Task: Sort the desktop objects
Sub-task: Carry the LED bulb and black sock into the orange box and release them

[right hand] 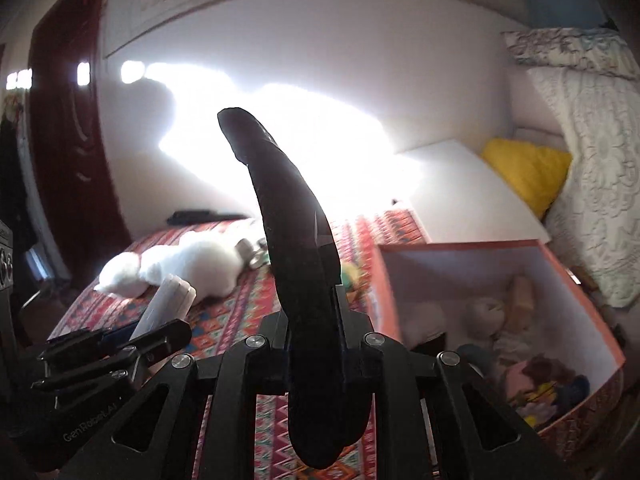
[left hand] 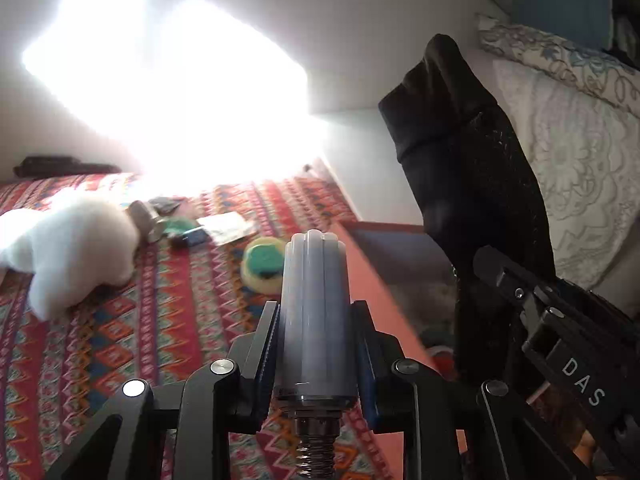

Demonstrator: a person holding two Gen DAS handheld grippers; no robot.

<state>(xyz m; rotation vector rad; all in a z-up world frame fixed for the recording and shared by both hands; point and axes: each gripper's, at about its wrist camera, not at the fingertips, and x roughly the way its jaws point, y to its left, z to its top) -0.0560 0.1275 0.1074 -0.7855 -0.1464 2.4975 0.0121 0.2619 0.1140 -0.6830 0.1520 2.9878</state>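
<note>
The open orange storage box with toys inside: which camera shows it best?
The right wrist view: the open orange storage box shows its rim, pale walls and the soft toys inside. The left wrist view catches only one orange edge, partly behind a black pouch.

We're in a home, prob. a bedroom/living rm: patterned woven cloth [right hand: 240,320] on the bench, lace bedding [right hand: 592,184], yellow pillow [right hand: 528,172], white plush toy [right hand: 180,268], toy-filled box [right hand: 600,340], dark red door [right hand: 68,120].

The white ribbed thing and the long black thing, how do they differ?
The white ribbed cylinder is pale, straight and rigid, with a metal screw base; the black pouch is dark, soft-looking and curved. The cylinder sits in the left tool, the pouch in the right tool. Both are clamped and off the table.
</note>
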